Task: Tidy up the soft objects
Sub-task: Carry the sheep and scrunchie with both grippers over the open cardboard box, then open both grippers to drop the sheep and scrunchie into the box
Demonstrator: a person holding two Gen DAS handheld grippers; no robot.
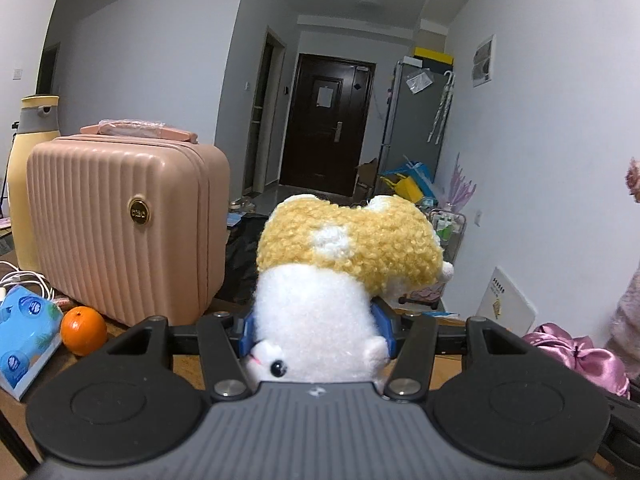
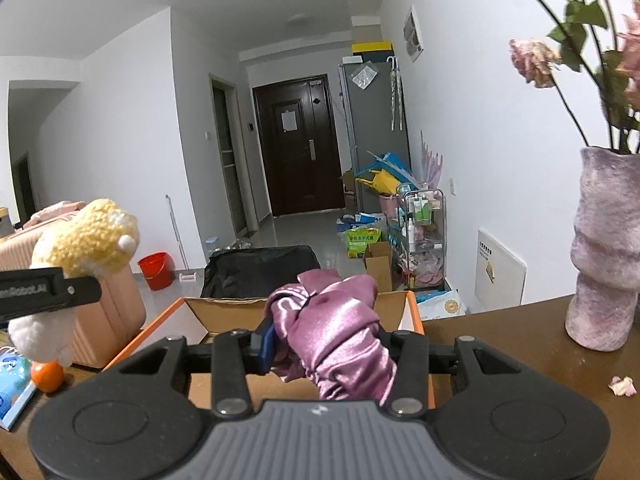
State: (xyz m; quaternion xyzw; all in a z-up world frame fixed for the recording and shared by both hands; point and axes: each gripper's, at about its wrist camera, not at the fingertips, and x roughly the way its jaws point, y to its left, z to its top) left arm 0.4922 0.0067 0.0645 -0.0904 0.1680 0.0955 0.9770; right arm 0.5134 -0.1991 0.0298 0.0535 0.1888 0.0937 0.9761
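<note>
Left tongs [image 1: 318,330] clamped on a plush toy [image 1: 340,264] (yellow curly back, white belly), held clear above the tabletop [image 2: 500,344]. Right tongs [image 2: 326,346] clamped on a bundle of purple satin cloth [image 2: 340,328], carried over an open cardboard box [image 2: 224,310] with an orange rim. Pink suitcase [image 1: 124,228] stands at left, an orange [image 1: 83,331] and a tissue pack [image 1: 24,340] just beside it. Fuzzy pink vase [image 2: 606,252] with wilted flowers sits at right.
</note>
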